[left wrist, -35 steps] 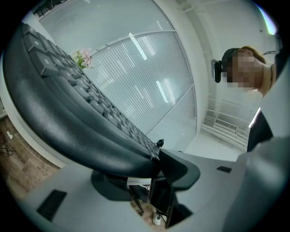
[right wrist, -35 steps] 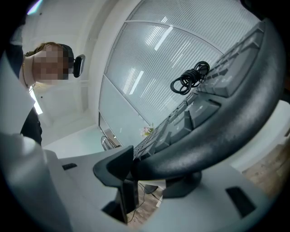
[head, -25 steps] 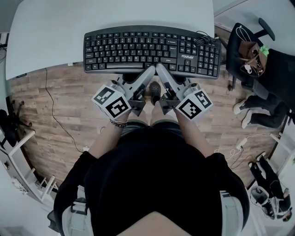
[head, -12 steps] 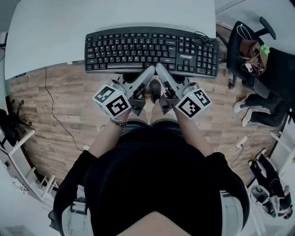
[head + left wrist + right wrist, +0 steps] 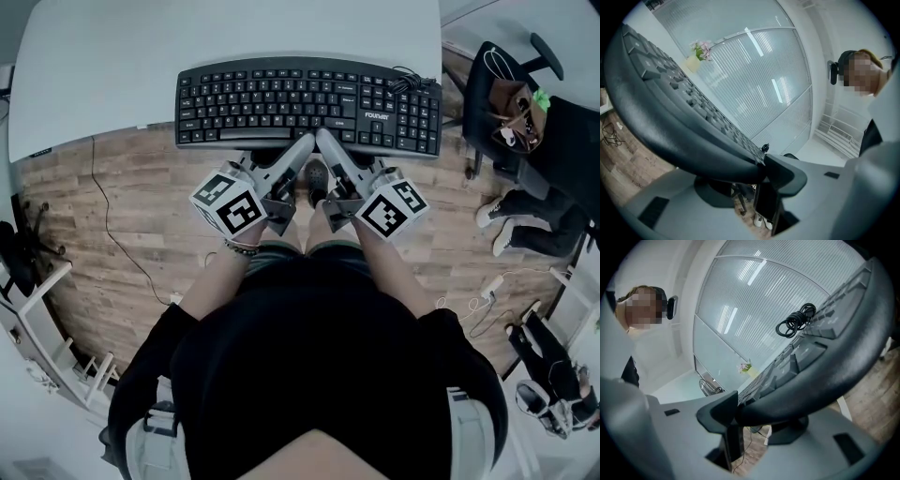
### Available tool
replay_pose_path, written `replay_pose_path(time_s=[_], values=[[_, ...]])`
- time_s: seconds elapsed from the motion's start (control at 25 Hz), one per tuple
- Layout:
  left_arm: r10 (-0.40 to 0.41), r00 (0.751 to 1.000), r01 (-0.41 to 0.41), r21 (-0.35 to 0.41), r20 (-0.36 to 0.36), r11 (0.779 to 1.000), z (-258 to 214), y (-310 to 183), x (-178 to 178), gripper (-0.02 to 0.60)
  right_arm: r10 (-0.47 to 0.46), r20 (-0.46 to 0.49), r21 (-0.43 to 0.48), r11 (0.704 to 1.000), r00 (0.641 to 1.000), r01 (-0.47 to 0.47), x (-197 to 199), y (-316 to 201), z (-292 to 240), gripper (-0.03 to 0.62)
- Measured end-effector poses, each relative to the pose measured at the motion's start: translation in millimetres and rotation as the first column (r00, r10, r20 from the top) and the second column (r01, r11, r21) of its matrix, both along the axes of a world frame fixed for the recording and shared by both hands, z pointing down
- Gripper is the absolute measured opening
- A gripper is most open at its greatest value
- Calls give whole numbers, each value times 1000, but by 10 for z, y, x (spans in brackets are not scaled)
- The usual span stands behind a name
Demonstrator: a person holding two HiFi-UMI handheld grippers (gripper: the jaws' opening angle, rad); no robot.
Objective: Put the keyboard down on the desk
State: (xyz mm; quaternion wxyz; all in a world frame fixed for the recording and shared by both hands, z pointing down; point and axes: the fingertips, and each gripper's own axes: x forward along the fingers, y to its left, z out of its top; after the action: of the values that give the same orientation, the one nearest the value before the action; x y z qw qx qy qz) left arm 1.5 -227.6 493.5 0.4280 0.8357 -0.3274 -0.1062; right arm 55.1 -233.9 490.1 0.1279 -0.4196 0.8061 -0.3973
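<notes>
Keyboard place: the keyboard (image 5: 309, 103) lies across the upper centre of the head view. Its far rows are over the white counter (image 5: 141, 56) and its near edge juts out above the wooden floor (image 5: 122, 216).
Left claw: the left claw (image 5: 302, 146) is pinching the keyboard's near rim just left of its middle, 1 jaw over the keys and 1 under the base.
Right claw: the right claw (image 5: 324, 141) is pinching the same rim just right of the middle, beside the left claw.
Contact: from above I cannot tell whether the far edge already rests on the counter. Both claw views show only floor beneath the near edge.
Handling: likely a light, stiff plastic slab, long for its weight. With 2 holds so close to the centre, the ends may rock.
Surface: the rounded front rim looks smooth and could slide in the pads. Keys give under pressure, so the bare rim is the better hold.
Cable: a coiled cable (image 5: 412, 82) sits loose on the keyboard's upper right corner and might roll off if the board tips.
</notes>
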Motion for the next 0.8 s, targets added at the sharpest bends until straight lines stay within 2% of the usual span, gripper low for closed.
replay_pose_path(time_s=[0.16, 0.44, 0.8], values=[[-9, 1000, 9, -24, 2, 1000, 31, 36, -36, 201, -2, 8, -22, 1000, 1000, 2, -35, 32, 30, 195], [0, 1000, 1, -32, 29, 999, 85, 18, -4, 201, 0, 27, -46, 999, 1000, 1, -3, 16, 106, 195], [9, 1000, -8, -29, 24, 1000, 127, 21, 9, 201, -6, 49, -48, 999, 999, 8, 8, 27, 148, 190]])
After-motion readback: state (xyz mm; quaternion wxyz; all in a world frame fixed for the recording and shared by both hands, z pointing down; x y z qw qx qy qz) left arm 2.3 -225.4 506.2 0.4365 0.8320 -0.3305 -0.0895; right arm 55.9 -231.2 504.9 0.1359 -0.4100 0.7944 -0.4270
